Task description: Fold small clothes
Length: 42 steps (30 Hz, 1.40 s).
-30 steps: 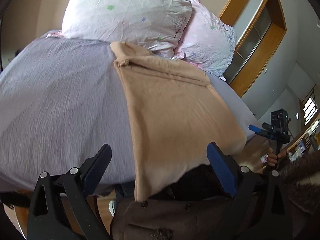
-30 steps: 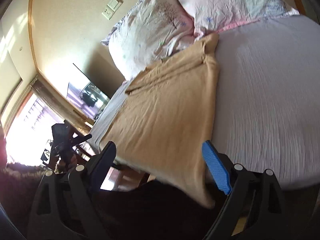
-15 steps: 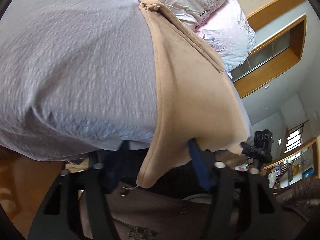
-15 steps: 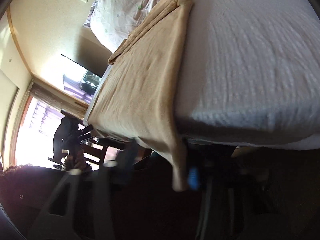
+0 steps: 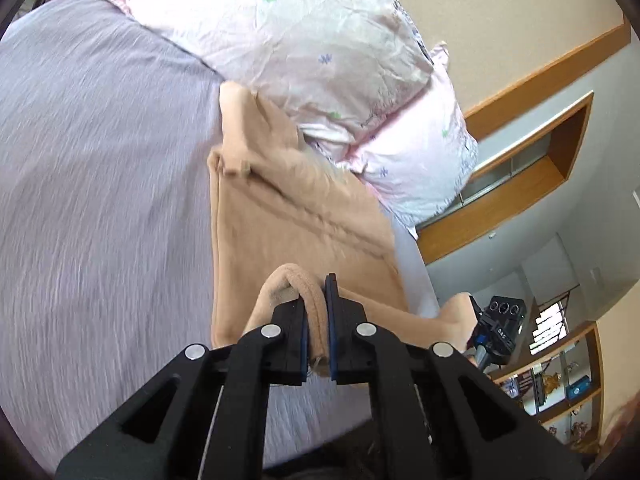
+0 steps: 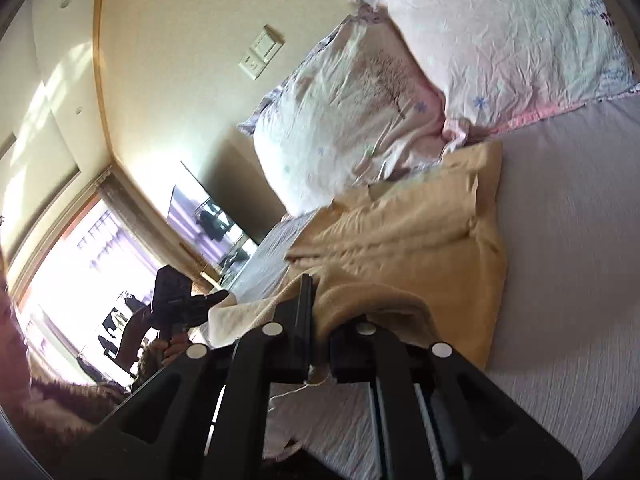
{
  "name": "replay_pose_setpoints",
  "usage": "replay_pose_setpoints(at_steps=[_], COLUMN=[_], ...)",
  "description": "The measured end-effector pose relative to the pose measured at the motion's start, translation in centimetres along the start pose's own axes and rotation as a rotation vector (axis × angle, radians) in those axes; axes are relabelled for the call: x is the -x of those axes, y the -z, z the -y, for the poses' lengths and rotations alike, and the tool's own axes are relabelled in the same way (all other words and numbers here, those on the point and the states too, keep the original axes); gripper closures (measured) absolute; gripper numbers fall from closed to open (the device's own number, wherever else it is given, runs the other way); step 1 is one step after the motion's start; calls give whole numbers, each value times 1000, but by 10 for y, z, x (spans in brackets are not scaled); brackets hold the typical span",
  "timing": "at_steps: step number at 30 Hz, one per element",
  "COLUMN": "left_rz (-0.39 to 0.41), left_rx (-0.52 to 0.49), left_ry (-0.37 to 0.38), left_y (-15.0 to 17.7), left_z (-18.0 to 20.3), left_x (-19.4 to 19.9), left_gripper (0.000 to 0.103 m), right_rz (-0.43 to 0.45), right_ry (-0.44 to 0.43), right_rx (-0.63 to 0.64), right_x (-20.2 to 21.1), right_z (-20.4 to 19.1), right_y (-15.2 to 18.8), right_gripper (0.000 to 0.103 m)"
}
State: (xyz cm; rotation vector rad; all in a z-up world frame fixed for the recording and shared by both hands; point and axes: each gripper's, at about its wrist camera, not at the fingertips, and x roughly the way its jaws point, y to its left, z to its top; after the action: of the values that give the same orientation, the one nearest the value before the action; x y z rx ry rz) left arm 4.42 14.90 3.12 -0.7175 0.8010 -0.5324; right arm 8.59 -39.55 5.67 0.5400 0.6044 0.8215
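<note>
Here, the near hem of a tan garment (image 5: 296, 240) spread on a bed (image 5: 100, 160) is clamped by the left gripper (image 5: 317, 320) and right gripper (image 6: 320, 316), likely for folding toward the pillows (image 5: 300, 40).

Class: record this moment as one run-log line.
left tongs: shut on tan garment hem | right tongs: shut on hem | garment on bed | pillows behind
</note>
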Motion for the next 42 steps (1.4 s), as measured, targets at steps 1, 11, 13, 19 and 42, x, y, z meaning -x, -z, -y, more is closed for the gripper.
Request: replay_pose_setpoints(at_steps=[1,11,13,19,42], left_rz=[11,26,13,-11,-68], left_rx=[10,85,100,214,298], left_ry=[-16,-169,-195,-85,-124], left_y=[-22,-159,-169,-184,-115], left_z=[-2,-33,-43,-69,-67], left_x=[-14,-126,-137,-145,-118], left_gripper=[97,97,97,84,81], right_rz=[21,59,62,64,223], right_ry=[35,236,251,299,214], right_rx=[-17,-330,-385,-520,-295], right_x=[-14,-144,-156,-181,-103], right_z=[10,131,147,180,119], right_y=[-17,-118,-125,-131,-92], right_gripper=[97,97,96,40,13])
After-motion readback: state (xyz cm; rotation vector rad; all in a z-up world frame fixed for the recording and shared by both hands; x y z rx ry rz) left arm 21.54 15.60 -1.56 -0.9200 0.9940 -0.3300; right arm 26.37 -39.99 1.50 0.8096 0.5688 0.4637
